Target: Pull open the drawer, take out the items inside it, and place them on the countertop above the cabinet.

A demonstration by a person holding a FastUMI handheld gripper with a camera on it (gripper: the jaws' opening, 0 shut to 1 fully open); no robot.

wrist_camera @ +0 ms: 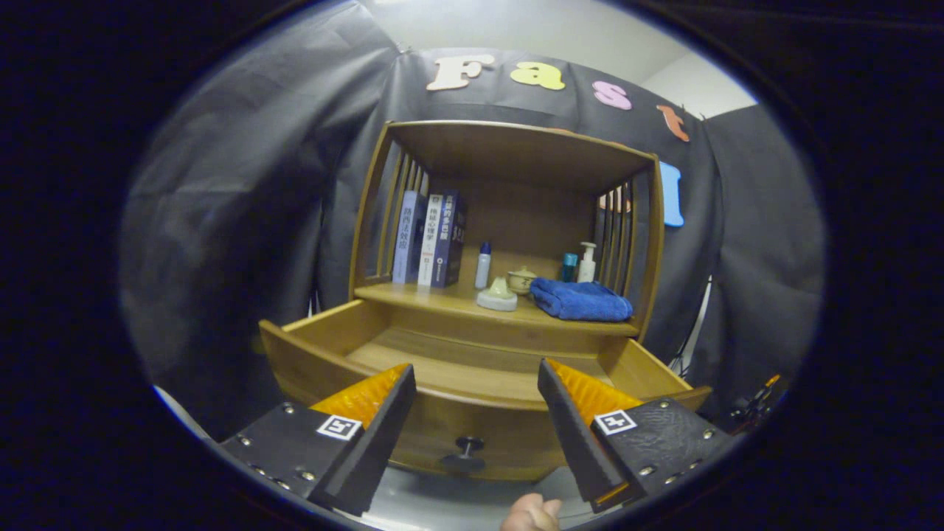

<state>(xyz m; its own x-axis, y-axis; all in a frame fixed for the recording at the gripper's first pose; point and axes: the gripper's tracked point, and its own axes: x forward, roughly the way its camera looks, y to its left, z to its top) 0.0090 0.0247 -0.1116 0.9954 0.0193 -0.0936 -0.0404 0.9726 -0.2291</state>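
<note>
The wooden drawer (pixel 472 413) stands pulled out toward me, and the part of its floor that I see is bare wood. Its dark knob (pixel 466 446) sits on the front panel, low between my fingers. My gripper (pixel 476 383) is open, with nothing between the fingers, hovering just in front of and above the drawer's front edge. On the countertop (pixel 442 301) above the drawer lie a folded blue towel (pixel 581 299), a pale soap dish (pixel 498 296) and a small lidded ceramic pot (pixel 521 279).
A wooden cabinet (pixel 509 147) with slatted sides frames the countertop. Books (pixel 429 240) stand at its left, a white bottle with a blue cap (pixel 483 265) near the middle, a teal bottle (pixel 569 266) and a pump bottle (pixel 587 262) at the right. A hand (pixel 532 514) shows below the knob.
</note>
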